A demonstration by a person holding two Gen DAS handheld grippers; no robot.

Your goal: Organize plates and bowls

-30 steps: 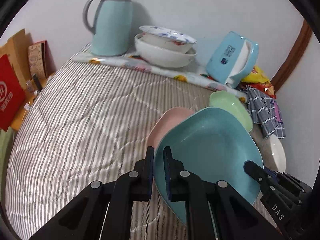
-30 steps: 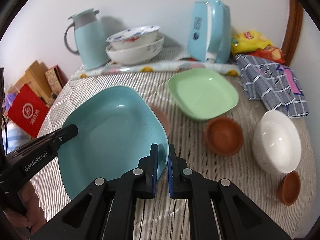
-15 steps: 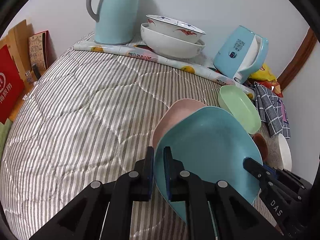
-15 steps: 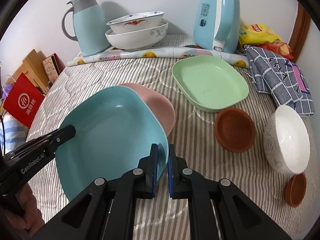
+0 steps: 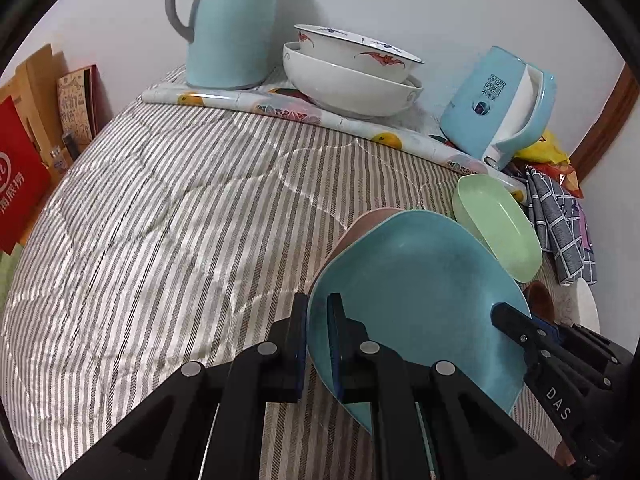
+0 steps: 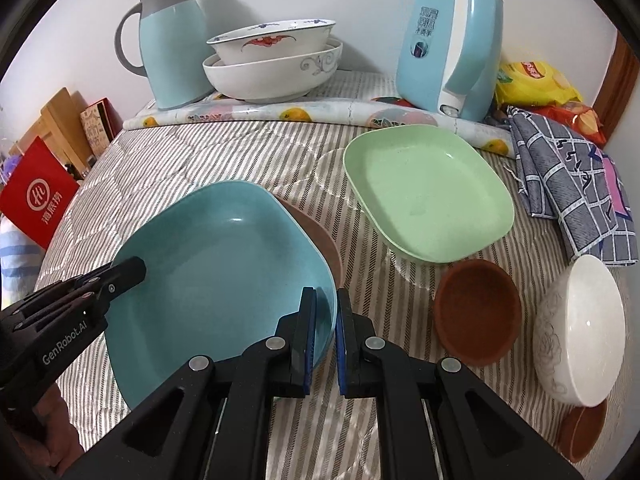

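A: Grippers?
B: Left gripper [image 5: 317, 312] clamps the near rim of the teal plate [image 5: 416, 300]; right gripper [image 6: 325, 316] pinches the opposite rim, jaws nearly closed on it.
A: Plate location?
B: Over the pink plate [image 6: 320, 240], mostly covering it, on the striped quilt [image 5: 168, 220]. Contact between them can't be judged.
A: Other dishes?
B: Green plate [image 6: 428, 196] just beside, right. Brown bowl [image 6: 476, 312] and white bowl [image 6: 580, 332] nearer. Two stacked white bowls [image 6: 276, 64] at the back between thermos [image 6: 172, 40] and kettle [image 6: 452, 36].
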